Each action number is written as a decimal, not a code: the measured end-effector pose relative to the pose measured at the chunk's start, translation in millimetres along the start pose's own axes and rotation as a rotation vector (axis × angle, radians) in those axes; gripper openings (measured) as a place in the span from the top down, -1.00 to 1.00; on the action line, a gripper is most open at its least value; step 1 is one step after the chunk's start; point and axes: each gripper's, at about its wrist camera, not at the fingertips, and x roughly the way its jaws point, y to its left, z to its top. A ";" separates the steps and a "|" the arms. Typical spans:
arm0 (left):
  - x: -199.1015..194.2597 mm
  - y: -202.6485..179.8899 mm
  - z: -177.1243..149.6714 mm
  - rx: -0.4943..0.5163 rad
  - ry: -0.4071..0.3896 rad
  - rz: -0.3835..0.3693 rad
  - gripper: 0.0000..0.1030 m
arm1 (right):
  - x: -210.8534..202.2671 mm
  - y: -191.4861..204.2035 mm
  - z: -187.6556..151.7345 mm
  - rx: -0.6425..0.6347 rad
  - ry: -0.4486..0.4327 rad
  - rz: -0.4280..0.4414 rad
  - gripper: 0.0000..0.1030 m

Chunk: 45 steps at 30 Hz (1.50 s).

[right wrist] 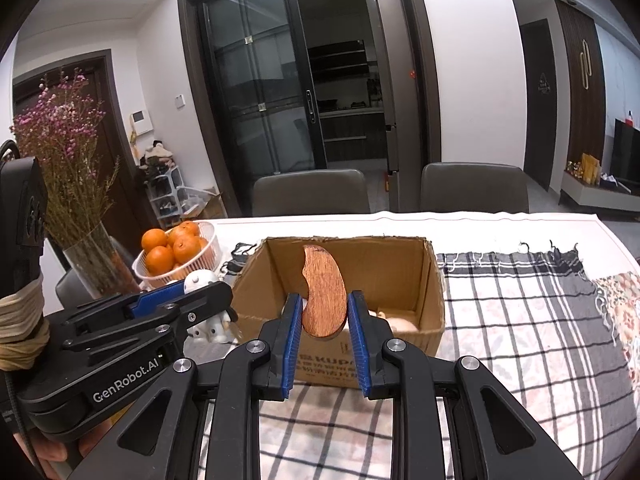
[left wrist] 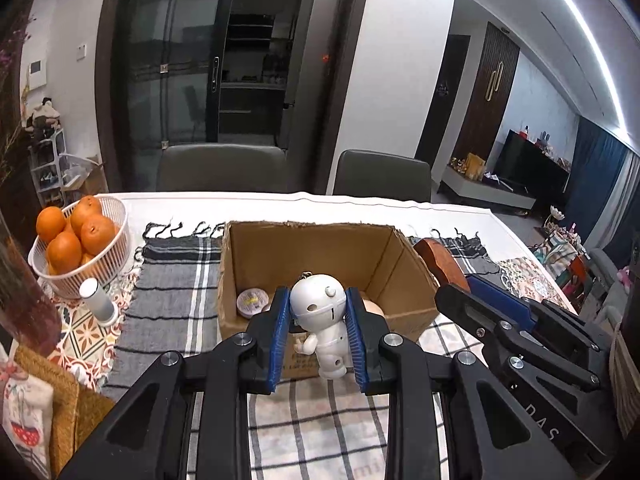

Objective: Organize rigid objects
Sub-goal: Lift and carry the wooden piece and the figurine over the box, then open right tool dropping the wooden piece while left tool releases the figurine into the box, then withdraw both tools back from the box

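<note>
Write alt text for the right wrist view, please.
The right gripper holds a curved wooden piece upright in front of an open cardboard box on a checked cloth. At left, the left gripper holds a white toy figure.

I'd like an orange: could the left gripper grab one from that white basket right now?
Probably not yet. The left gripper is shut on the white robot figurine, so its jaws are occupied. The oranges lie uncovered in the white basket.

White walls (right wrist: 476, 80) frame a dark-framed sliding glass door (right wrist: 256, 92). Two grey upholstered chairs (left wrist: 222, 168) stand behind the counter. A ceiling light strip (left wrist: 592, 44) glows.
</note>
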 end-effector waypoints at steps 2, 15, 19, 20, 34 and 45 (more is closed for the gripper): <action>4.3 0.5 5.7 0.004 0.000 0.001 0.47 | 5.2 -2.0 5.2 -0.002 -0.001 -0.004 0.52; 53.0 3.7 38.2 0.039 0.034 0.023 0.46 | 53.4 -20.1 26.4 0.001 0.053 -0.008 0.52; 71.8 7.5 40.5 0.038 0.065 0.029 0.46 | 71.7 -27.4 29.5 0.007 0.092 -0.012 0.52; 77.4 8.8 40.7 0.037 0.078 0.028 0.46 | 76.6 -28.2 29.9 0.006 0.103 -0.016 0.52; 126.8 17.7 26.0 0.053 0.227 0.066 0.27 | 125.5 -43.4 16.4 0.031 0.262 -0.045 0.44; 95.7 16.7 17.4 0.055 0.175 0.133 0.21 | 108.3 -43.0 10.6 0.037 0.258 -0.065 0.43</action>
